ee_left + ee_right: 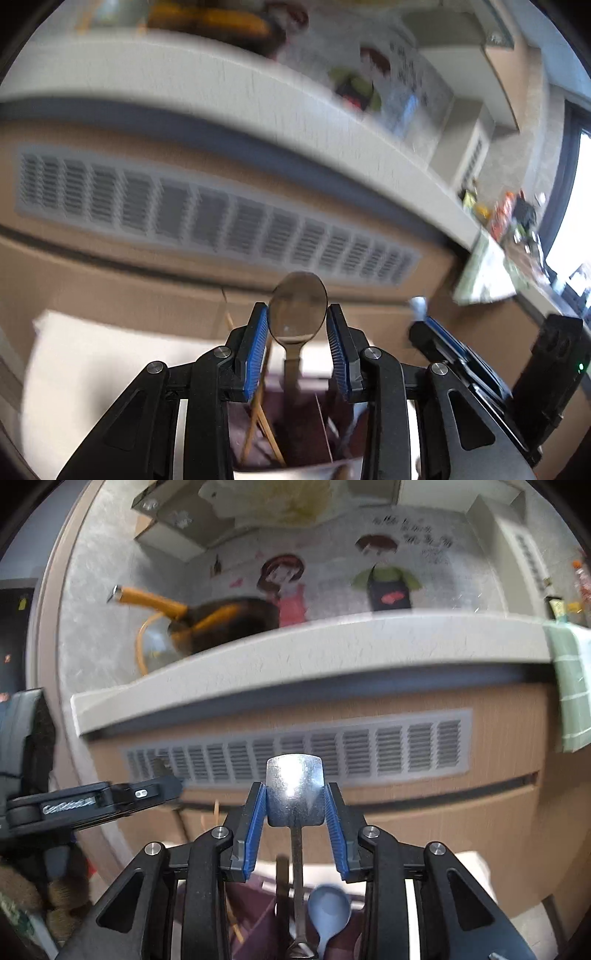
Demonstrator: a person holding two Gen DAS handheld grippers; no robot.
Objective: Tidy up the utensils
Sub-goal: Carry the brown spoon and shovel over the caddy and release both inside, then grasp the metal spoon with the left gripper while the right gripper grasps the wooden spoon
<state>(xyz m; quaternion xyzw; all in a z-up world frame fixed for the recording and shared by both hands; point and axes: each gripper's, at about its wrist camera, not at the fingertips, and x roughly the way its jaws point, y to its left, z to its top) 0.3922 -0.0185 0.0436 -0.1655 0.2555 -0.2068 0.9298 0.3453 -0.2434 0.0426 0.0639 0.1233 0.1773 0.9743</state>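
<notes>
My left gripper [297, 314] is shut on the round bowl of a metal spoon [298, 295], whose handle hangs down toward a dark maroon divided utensil holder [299, 432]. Wooden chopsticks [258, 424] lean in the holder's left compartment. My right gripper [295, 794] is shut on the square bowl of a shiny metal spoon [294, 775]. Its thin handle points down into the same holder [251, 904]. A light blue spoon [328, 908] lies in the holder beside that handle. In each view the other gripper shows at the side, the right [439, 336] and the left [110, 797].
A pale counter edge [314, 646] runs above a tan cabinet front with a grey vent grille [295, 749]. A dark pan with an orange handle [221, 624] sits on the counter. A green cloth [572, 686] hangs at the right. The holder stands on a white surface [92, 369].
</notes>
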